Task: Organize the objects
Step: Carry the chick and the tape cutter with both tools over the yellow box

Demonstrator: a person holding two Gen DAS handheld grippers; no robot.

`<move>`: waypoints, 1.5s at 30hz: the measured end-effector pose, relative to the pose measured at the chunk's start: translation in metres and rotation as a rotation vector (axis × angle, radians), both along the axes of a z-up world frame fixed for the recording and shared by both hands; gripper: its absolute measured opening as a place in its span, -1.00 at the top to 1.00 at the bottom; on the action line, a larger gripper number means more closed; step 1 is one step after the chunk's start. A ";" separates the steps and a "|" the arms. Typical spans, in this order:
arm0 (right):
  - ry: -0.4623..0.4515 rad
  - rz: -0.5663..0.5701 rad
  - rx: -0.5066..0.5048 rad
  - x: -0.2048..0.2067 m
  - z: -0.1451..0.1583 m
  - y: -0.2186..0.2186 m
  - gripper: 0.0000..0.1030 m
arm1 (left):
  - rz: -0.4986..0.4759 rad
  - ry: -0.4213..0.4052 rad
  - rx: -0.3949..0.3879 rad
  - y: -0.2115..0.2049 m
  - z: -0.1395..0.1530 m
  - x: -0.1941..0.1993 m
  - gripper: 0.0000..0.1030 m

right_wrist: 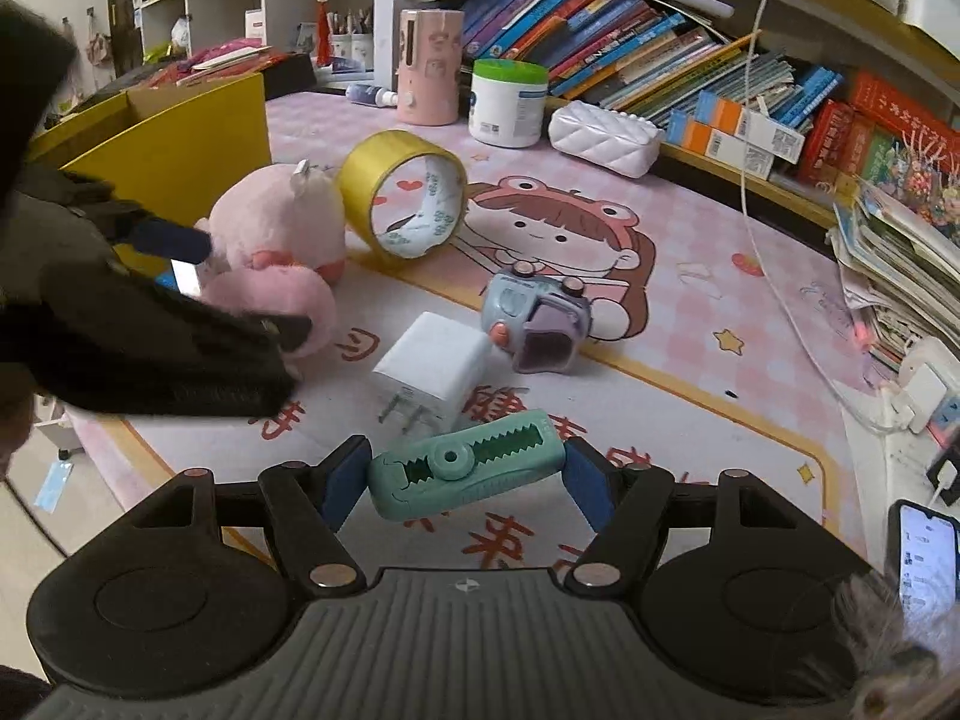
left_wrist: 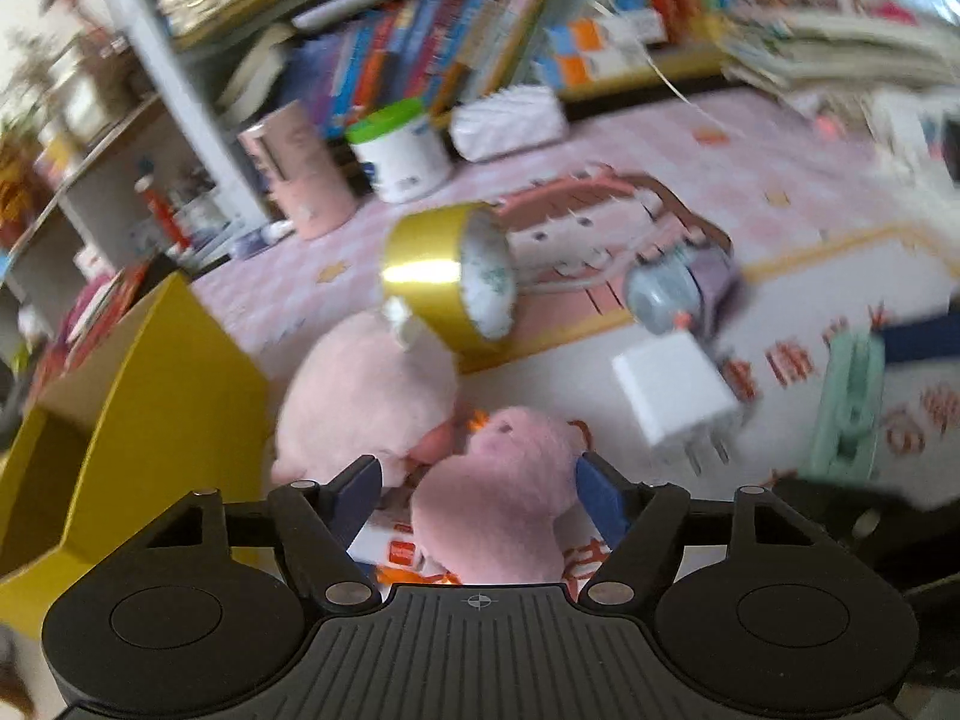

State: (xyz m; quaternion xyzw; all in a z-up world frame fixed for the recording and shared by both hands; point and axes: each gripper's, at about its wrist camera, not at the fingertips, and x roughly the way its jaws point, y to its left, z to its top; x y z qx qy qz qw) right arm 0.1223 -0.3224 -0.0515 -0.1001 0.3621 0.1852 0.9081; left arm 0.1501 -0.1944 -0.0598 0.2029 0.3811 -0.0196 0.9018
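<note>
The left claw [left_wrist: 477,474] is closing around the pink plush toy [left_wrist: 480,510], its blue pads pressing into the toy's front lobe where it is lying on the desk [left_wrist: 810,252] just beside the yellow box [left_wrist: 150,372]. The plush is looking light and soft, so it is likely squashing under the grip; taking it across the thick middle should be holding better than a loose ear. The right claw [right_wrist: 465,483] is pinching the mint-green cutter [right_wrist: 465,471] end to end, a stiff, smooth plastic piece that may be slipping if tilted. The gold tape roll [right_wrist: 402,195] is standing on edge right behind the plush and could be rolling if nudged, while the white charger [right_wrist: 429,360] and small toy camera [right_wrist: 537,321] are lying nearby.
</note>
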 end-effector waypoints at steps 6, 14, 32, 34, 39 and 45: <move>0.005 -0.016 0.010 0.000 0.000 -0.008 -0.32 | 0.025 0.085 -0.038 0.010 -0.013 0.014 0.01; 0.015 -0.040 0.012 0.002 -0.001 -0.010 -0.32 | 0.011 -0.016 -0.465 0.027 0.041 -0.003 0.02; -0.020 -0.178 -0.022 -0.018 0.015 0.022 -0.32 | 0.045 -0.064 -0.598 0.079 0.060 -0.060 0.02; -0.033 -0.187 -0.020 -0.025 0.020 0.032 -0.32 | 0.035 -0.066 -0.605 0.091 0.062 -0.069 0.02; -0.054 -0.173 -0.019 -0.045 0.030 0.067 -0.32 | 0.032 -0.061 -0.638 0.128 0.063 -0.093 0.02; -0.040 -0.132 -0.009 -0.074 0.036 0.124 -0.32 | 0.083 -0.051 -0.663 0.191 0.062 -0.127 0.02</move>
